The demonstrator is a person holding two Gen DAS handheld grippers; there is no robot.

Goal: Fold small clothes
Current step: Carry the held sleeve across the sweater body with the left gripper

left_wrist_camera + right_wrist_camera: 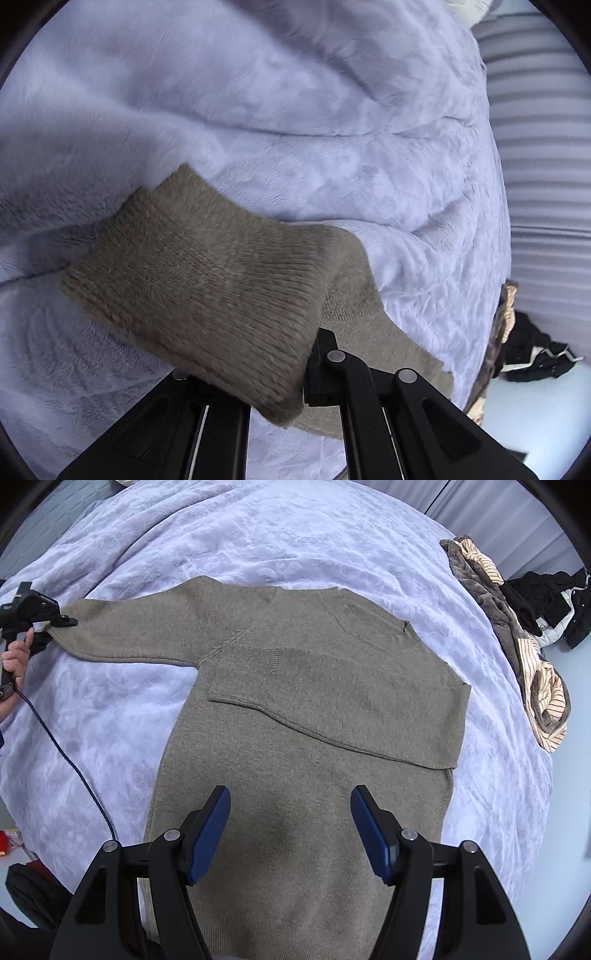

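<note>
**Sweater spread on bed, one cuff clamped**

Bedspread (pixel 295 535), lavender, is covered centrally by a taupe sweater (pixel 314 709), one sleeve folded across its chest. At nine o'clock, the outstretched sleeve's cuff (pixel 192 295) is clamped by the left gripper (pixel 64 622). At six o'clock, the right gripper (pixel 290 830) is held apart above the hem.

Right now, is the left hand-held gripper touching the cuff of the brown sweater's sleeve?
Touching. In the left wrist view the left hand-held gripper is shut on the sleeve cuff; the right wrist view shows it at the outstretched sleeve's end.
</note>
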